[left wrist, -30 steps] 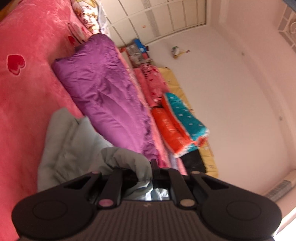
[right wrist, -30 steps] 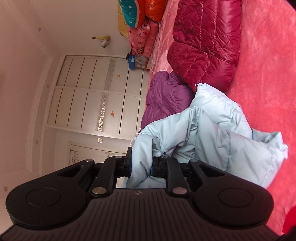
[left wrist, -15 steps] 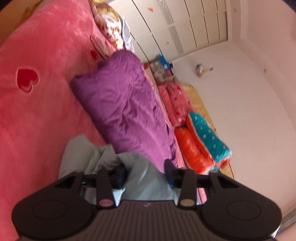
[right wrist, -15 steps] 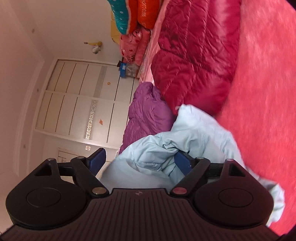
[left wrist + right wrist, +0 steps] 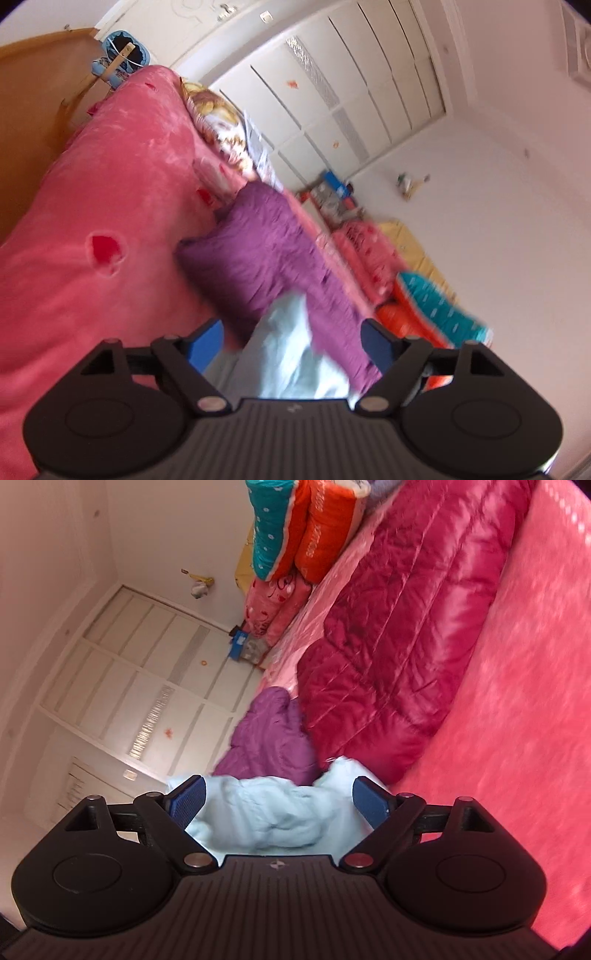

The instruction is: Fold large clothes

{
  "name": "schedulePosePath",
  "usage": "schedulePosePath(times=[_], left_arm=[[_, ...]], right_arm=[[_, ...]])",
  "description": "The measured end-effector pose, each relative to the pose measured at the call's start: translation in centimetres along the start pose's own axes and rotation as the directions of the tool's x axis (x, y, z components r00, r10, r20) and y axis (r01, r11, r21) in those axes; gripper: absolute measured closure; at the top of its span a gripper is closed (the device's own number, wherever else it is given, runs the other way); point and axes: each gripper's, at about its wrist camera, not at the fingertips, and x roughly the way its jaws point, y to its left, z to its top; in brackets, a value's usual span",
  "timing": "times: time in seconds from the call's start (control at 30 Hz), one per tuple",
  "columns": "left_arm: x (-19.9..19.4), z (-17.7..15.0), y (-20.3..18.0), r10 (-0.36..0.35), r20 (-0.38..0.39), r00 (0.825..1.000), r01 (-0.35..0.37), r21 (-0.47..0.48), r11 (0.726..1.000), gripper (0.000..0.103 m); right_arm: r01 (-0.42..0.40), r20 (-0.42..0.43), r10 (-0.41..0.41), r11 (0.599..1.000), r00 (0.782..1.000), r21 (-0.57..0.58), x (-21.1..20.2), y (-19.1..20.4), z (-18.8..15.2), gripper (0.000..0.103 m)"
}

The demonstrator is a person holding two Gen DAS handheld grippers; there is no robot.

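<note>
As jaws spread: left tool [image 5: 291, 341] empty | right tool [image 5: 279, 805] empty (jacket [image 5: 273, 818] released)

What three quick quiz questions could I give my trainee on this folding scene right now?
1. True or false: the left hand-held gripper is clamped on the pale blue jacket.
2. Which garment lies directly beyond the pale blue jacket in the left wrist view? A purple jacket, B green coat, C white shirt.
3. Fill in: the right hand-held gripper is ____.

Key: 1 false, its jaws have just been opening and the pads stand clear of the cloth; 2 A; 3 open.
</note>
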Motion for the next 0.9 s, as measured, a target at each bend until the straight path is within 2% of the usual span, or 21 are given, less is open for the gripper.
schedulePosePath(times=[0.13,0.33,0.47,0.57,0.7,0.9], left_arm=[[-0.5,-2.4,0.8,0.029,-0.105,0.994,-0.020,0.087,0.996,0.021],[0.5,-4.5,0.2,-0.006,-0.200,0.980,0.047,0.201,0.978,0.021],[1.5,-5.8,-0.3,-0.023,-0.260,0.965,0.093,0.262,0.961,0.016],[2.1,-6.6,0.1,-0.004,-0.298,0.955,0.091,0.276,0.957,0.014],[2.2,-7.0,0.8,-0.007,-0.309,0.951,0.091,0.259,0.962,0.013],[2.6,-7.4,0.8,-0.019,-0.312,0.950,0.104,0.259,0.960,0.011]], right_arm=[[0.101,-0.058,-0.106,0.991,0.993,-0.086,0.9,-0.5,-1.0,0.000],[0.132,-0.153,-0.156,0.979,0.976,-0.158,1.1,-1.0,-3.0,0.000],[0.111,-0.224,-0.149,0.978,0.963,-0.176,2.4,-1.2,-4.0,0.000],[0.115,-0.235,-0.158,0.976,0.959,-0.186,2.7,-1.5,-4.2,0.000],[0.088,-0.251,-0.121,0.986,0.960,-0.141,3.9,-2.2,-4.1,0.000],[0.070,-0.276,-0.105,0.989,0.955,-0.133,3.6,-2.7,-3.2,0.000]])
